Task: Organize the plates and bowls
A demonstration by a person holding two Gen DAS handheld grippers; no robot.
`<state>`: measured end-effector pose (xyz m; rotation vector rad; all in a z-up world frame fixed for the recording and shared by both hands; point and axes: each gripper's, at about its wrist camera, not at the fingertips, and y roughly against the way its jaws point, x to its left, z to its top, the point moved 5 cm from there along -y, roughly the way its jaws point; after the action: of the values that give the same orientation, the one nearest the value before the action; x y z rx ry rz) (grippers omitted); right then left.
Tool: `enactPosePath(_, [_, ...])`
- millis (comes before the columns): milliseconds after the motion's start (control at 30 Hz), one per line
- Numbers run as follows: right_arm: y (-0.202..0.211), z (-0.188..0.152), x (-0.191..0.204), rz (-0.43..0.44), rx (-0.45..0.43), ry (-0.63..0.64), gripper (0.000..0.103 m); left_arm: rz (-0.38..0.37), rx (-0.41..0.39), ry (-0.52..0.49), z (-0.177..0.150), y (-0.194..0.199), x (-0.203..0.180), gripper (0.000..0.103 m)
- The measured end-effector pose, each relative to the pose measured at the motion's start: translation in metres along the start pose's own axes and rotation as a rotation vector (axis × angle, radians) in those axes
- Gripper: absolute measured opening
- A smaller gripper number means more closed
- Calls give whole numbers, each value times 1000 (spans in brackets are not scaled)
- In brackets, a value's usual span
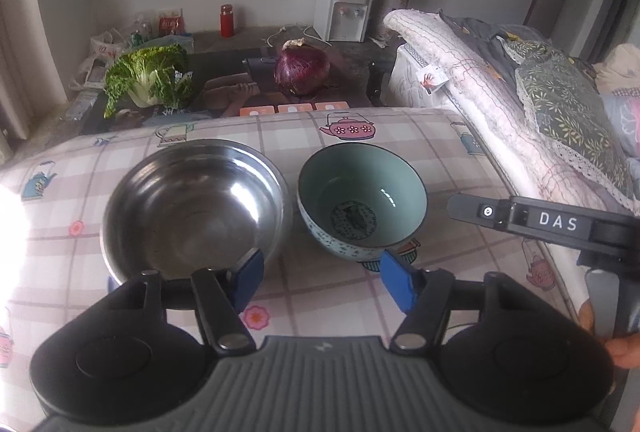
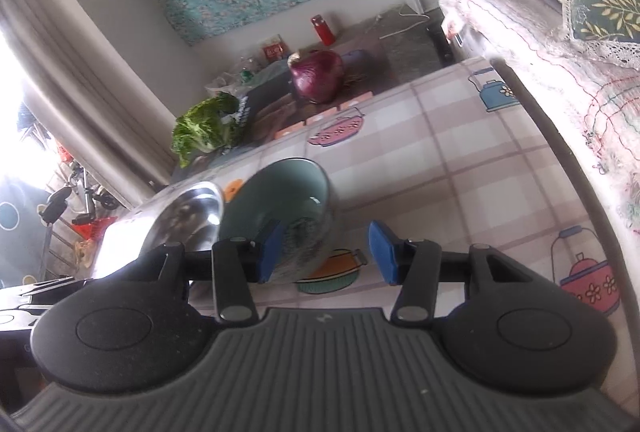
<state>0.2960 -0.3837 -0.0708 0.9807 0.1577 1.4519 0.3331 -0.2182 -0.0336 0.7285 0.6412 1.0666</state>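
A steel bowl (image 1: 192, 208) and a green ceramic bowl (image 1: 362, 200) stand side by side on the checked tablecloth (image 1: 460, 168). My left gripper (image 1: 322, 278) is open and empty, just in front of the gap between the two bowls. In the right wrist view the green bowl (image 2: 280, 208) and the steel bowl (image 2: 184, 216) show tilted. My right gripper (image 2: 326, 252) is open and empty; its left fingertip overlaps the green bowl's near side. The right gripper's body (image 1: 560, 222) shows at the right of the left wrist view.
A red onion (image 1: 302, 70) and a leafy cabbage (image 1: 148, 76) lie on a dark surface beyond the table. A red bottle (image 1: 226, 21) and a water dispenser (image 1: 346, 8) stand by the far wall. Folded quilts (image 1: 520, 100) are piled along the table's right edge.
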Motion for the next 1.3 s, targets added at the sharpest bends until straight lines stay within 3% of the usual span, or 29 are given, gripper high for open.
enactPosePath(200, [-30, 7, -5, 4, 39, -14, 39, -27, 7, 92, 5, -20, 0, 52])
enactPosePath(333, [-50, 13, -5, -5, 53, -16, 36, -2, 28, 102, 8, -34, -3, 41])
enactPosePath(533, [-75, 19, -6, -4, 83, -25, 21, 27, 31, 105, 9, -46, -5, 30])
enactPosePath(600, [-81, 19, -5, 7, 90, -28, 14, 28, 35, 99, 11, -48, -7, 22])
enactPosePath(967, [-69, 11, -9, 7, 109, 6, 12, 13, 60, 34, 2, -39, -22, 21])
enactPosePath(1100, [-55, 4, -16, 5, 120, 12, 12, 11, 84, 0, -2, -38, -29, 28])
enactPosePath(1300, [-37, -6, -27, -3, 126, 13, 12, 30, 131, -6, -2, -50, -36, 29])
